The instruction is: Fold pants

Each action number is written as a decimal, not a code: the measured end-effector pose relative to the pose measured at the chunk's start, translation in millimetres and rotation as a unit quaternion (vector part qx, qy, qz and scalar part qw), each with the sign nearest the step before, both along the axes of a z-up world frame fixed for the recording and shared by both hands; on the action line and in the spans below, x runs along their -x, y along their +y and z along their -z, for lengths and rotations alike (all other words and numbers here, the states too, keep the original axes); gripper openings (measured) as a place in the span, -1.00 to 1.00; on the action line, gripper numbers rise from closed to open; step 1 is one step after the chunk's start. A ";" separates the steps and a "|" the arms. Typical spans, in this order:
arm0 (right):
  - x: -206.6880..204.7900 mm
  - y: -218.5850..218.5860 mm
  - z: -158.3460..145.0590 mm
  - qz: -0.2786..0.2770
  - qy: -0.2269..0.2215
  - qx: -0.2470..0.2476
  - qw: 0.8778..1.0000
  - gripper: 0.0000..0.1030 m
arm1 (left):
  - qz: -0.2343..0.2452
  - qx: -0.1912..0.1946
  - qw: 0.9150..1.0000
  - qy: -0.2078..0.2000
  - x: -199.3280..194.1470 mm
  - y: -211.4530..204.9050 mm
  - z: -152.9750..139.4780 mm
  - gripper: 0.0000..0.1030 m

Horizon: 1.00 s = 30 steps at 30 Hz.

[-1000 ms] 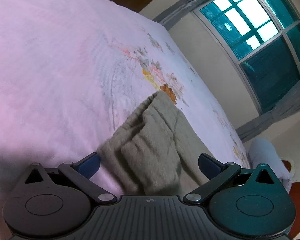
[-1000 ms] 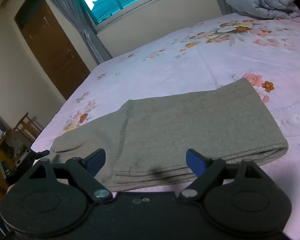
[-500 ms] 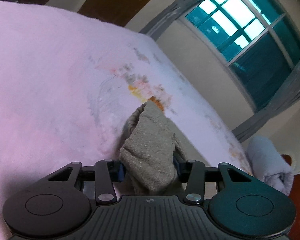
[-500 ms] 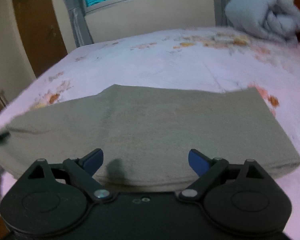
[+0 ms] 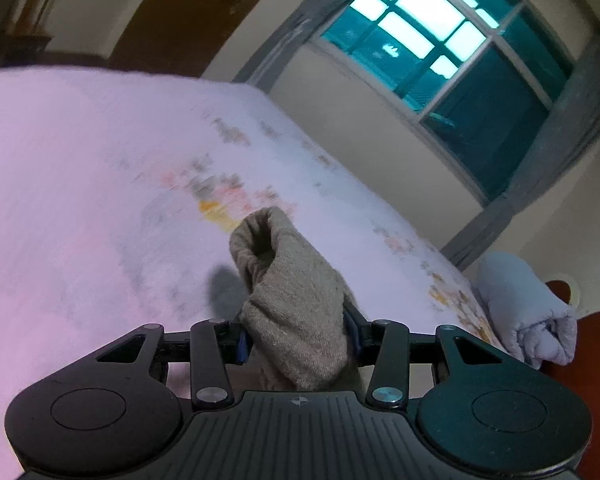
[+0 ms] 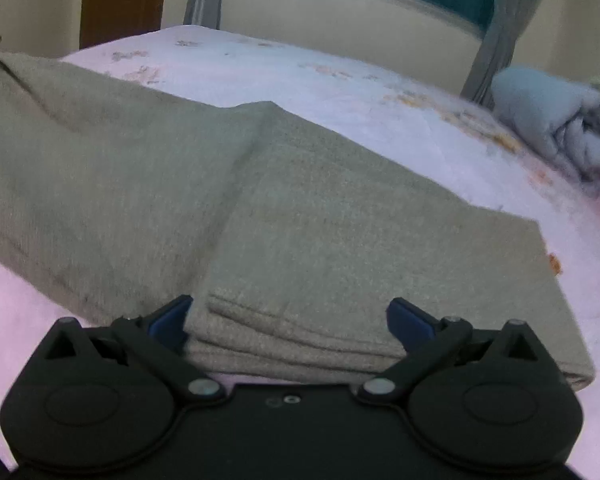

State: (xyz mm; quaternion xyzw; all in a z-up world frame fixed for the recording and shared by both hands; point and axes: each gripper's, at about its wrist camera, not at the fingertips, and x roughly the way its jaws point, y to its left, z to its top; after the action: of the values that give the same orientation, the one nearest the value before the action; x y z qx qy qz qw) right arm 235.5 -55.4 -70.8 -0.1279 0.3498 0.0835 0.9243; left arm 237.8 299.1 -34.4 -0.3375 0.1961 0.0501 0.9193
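Clamping bunched grey pants (image 5: 296, 320) at lower centre, left gripper (image 5: 298, 338), right gripper (image 6: 288, 316) spread wide over folded stack, floral bedsheet (image 5: 80, 200) beneath

grey-green pants (image 6: 300, 200), pink floral bedsheet (image 5: 80, 180)
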 end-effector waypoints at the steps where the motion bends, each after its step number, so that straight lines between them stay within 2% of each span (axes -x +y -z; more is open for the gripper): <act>1: 1.3 -5.9 -7.8 0.005 -0.004 -0.016 1.000 0.83 | 0.003 -0.002 1.000 -0.009 0.0 -3.8 -8.6 -0.14; 4: 28.6 -38.9 -40.6 0.017 -0.087 -0.095 0.992 0.89 | 0.023 -0.004 0.999 -0.041 -9.2 -21.1 -37.3 -0.25; 7: 41.9 -80.3 -54.8 0.032 -0.099 -0.158 0.982 0.89 | 0.059 -0.020 0.997 -0.050 -31.1 -56.3 -63.3 -0.26; 9: 43.6 -108.3 -57.3 0.056 -0.093 -0.185 0.977 0.89 | 0.086 -0.040 0.995 -0.034 -50.2 -84.3 -71.6 -0.30; 11: 44.0 -135.4 -58.6 0.082 -0.084 -0.202 0.972 0.89 | 0.087 -0.070 0.994 -0.018 -55.2 -98.6 -74.6 -0.30; 16: 50.2 -174.8 -53.2 0.109 -0.083 -0.223 0.965 0.89 | 0.042 -0.072 0.996 0.020 -46.2 -72.6 -47.3 -0.30; 17: 47.3 -174.0 -50.2 0.113 -0.078 -0.224 0.965 0.89 | 0.026 -0.064 0.997 0.029 -41.3 -63.2 -37.8 -0.30; 20: 49.1 -170.9 -42.0 0.108 -0.061 -0.228 0.966 0.89 | -0.033 0.000 0.999 0.029 -14.5 -24.0 -6.0 -0.28; 22: 52.0 -164.8 -41.6 0.088 -0.063 -0.223 0.969 0.89 | -0.089 0.057 0.994 0.030 7.7 5.5 20.5 -0.10; 24: 52.5 -159.8 -41.0 0.080 -0.061 -0.216 0.971 0.89 | -0.124 0.110 0.985 0.046 27.8 28.5 49.3 0.76; 26: 49.0 -154.0 -40.1 0.081 -0.051 -0.211 0.973 0.89 | -0.144 0.140 0.979 0.040 49.4 39.3 69.2 0.83; 27: 48.2 -151.2 -40.2 0.082 -0.049 -0.210 0.973 0.89 | -0.134 0.148 0.980 0.020 58.5 41.0 75.8 0.83; 30: 47.5 -137.1 -42.8 0.072 -0.051 -0.202 0.975 0.89 | -0.110 0.143 0.984 0.003 65.2 34.2 82.4 0.83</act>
State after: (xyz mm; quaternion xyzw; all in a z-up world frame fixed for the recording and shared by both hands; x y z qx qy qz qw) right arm 187.9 -192.6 -28.0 0.0829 0.2862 0.0785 0.9513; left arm 172.6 333.2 -116.7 -0.4850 0.1660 0.1235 0.8497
